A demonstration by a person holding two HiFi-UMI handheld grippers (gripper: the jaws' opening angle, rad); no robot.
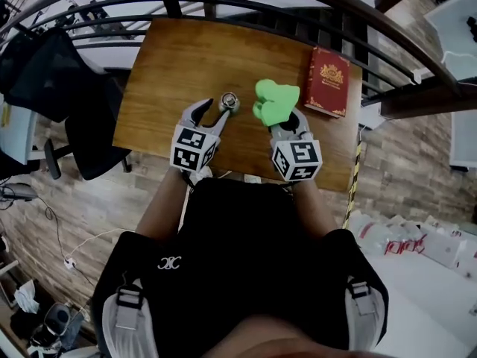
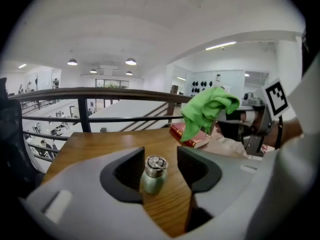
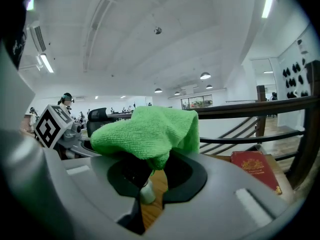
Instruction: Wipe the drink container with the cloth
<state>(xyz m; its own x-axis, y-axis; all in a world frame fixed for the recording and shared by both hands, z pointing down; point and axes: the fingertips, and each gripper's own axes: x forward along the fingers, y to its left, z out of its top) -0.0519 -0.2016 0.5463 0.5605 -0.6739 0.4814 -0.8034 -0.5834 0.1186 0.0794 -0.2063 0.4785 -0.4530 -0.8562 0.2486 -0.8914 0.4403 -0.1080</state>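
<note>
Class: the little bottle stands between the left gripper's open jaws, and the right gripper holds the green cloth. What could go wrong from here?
1. The bottle stands free and off-centre between the left gripper's parted jaws; closing unevenly might tip it on the table.
2. The cloth is bunched over the right gripper's jaws; wiping before the bottle is clamped could knock it over.

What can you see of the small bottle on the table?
The bottle is small, with a pale green body and a shiny, metal-looking cap. It stands upright on the wooden table, between the open jaws of the left hand-held gripper; neither jaw clearly presses it. The cloth is apart from it.
</note>
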